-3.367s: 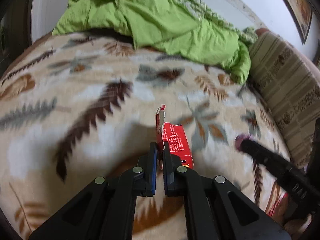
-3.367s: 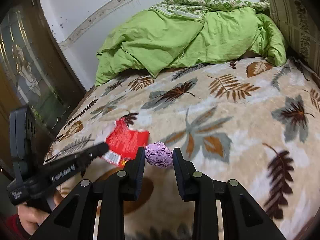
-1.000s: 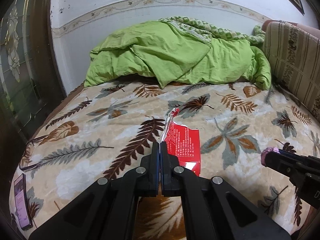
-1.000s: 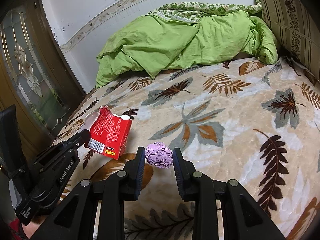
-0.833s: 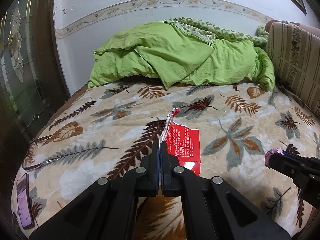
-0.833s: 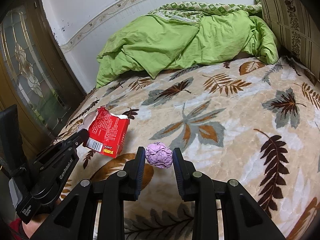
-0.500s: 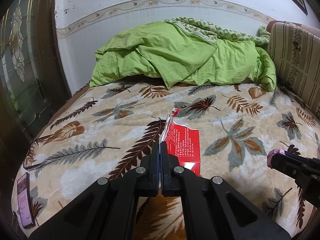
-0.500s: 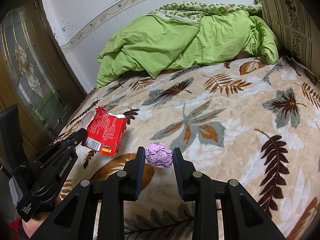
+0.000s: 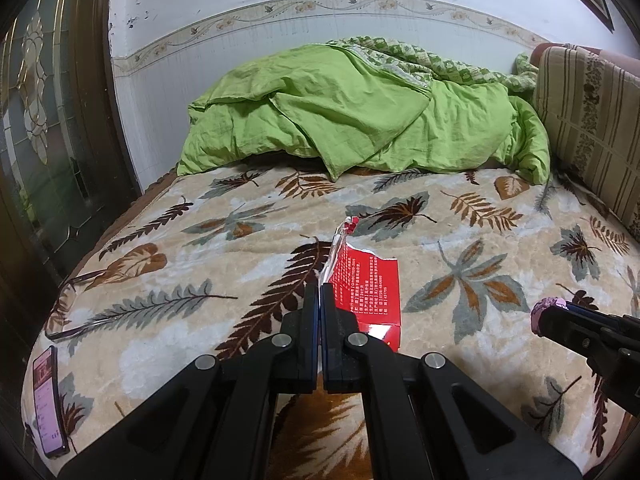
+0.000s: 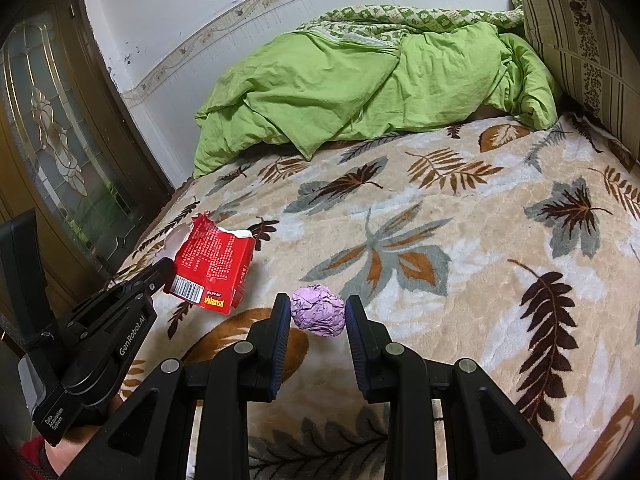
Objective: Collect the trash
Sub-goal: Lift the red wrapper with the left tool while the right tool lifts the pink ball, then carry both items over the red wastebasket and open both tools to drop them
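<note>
Holding both pieces clear of the bed (image 10: pixel 460 240) now, where seconds ago they were low over it: left tongs (image 9: pixel 320 300) pressed together on the red box (image 9: pixel 368 288), right tongs (image 10: pixel 316 312) seemingly pinching the purple wad (image 10: pixel 318 315). Next, probably a bin.

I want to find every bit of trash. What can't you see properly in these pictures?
- Bin or bag: in neither view.
- Inside of the red packet: torn top faces away in both views.
- Bed near edge: cut off by the frame and hidden behind the left gripper and right gripper.
- Under the green quilt: covered.
- Purple paper ball: its underside is hidden.
</note>
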Demonstrator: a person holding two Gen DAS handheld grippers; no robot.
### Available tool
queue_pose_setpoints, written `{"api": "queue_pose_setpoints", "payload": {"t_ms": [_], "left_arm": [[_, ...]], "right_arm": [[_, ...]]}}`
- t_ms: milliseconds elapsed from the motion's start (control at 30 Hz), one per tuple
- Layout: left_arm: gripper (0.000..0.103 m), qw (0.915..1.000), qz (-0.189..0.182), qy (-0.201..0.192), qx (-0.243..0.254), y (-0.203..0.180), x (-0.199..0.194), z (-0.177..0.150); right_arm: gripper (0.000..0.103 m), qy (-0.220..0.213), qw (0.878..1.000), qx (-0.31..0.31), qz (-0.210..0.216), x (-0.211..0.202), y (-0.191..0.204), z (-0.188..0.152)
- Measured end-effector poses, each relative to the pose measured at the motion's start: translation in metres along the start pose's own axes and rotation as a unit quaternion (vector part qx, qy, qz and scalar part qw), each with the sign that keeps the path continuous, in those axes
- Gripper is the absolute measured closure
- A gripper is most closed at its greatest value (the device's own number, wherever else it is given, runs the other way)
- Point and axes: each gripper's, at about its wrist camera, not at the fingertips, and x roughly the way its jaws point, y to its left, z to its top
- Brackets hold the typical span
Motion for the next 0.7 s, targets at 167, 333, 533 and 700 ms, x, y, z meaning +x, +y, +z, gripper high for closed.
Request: {"api": "queue_pose_setpoints", "payload": {"t_ms": [167,333,533,700], "left_arm": [[0.102,0.9992,-0.035,-0.008,-0.017,0.000,-0.007,0.003],[0.102,0.9943,-0.101,-0.020,-0.025,-0.005,-0.018,0.006],[0.102,0.9870,-0.158,-0.022,-0.016,-0.026,-0.042,0.004],[0.102,0.9749,-0.221,-0.020,0.011,-0.063,-0.073,0.000]], "right_arm": [[0.073,-0.005,1.000,0.002,-0.001,-0.004,0.003,0.004],[0.073,-0.019,1.000,0.013,0.005,-0.024,0.002,0.009],[0.073,-0.036,0.999,0.027,0.009,-0.065,-0.008,0.006],[0.073,-0.042,0.998,0.049,-0.010,-0.109,-0.035,-0.005]]}}
